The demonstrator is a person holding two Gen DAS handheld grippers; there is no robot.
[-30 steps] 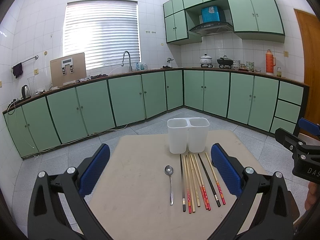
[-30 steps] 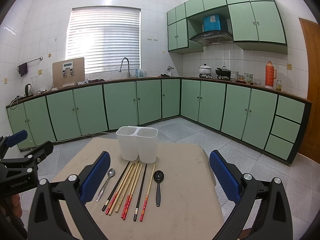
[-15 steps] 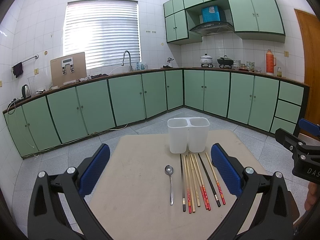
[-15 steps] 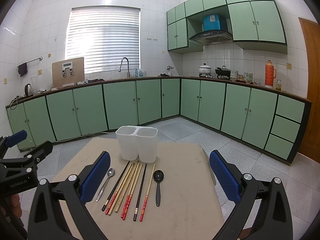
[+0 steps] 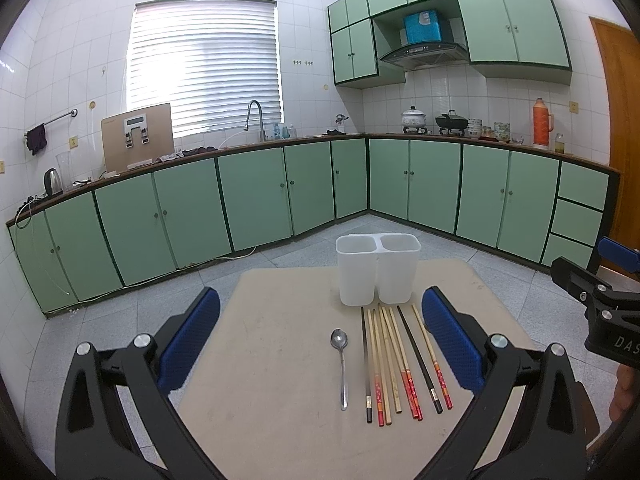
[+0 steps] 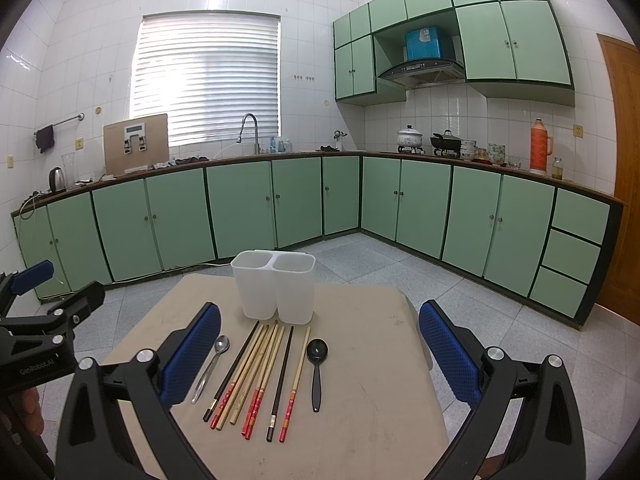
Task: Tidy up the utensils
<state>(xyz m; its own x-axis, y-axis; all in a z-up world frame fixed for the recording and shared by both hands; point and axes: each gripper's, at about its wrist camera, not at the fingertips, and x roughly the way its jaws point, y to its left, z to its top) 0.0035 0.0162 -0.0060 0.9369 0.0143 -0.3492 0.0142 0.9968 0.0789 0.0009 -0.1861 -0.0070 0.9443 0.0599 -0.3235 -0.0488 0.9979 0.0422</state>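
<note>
A white two-compartment holder stands empty at the far side of a beige table. In front of it lie a metal spoon, several chopsticks in black, wood and red, and a black spoon. My left gripper is open and empty, above the table's near side. My right gripper is open and empty, above the utensils. Each gripper shows at the edge of the other's view.
The table stands on a grey tiled floor in a kitchen. Green cabinets run along the back and right walls, with a sink, kettle and pots on the counter. A wooden door is at the far right.
</note>
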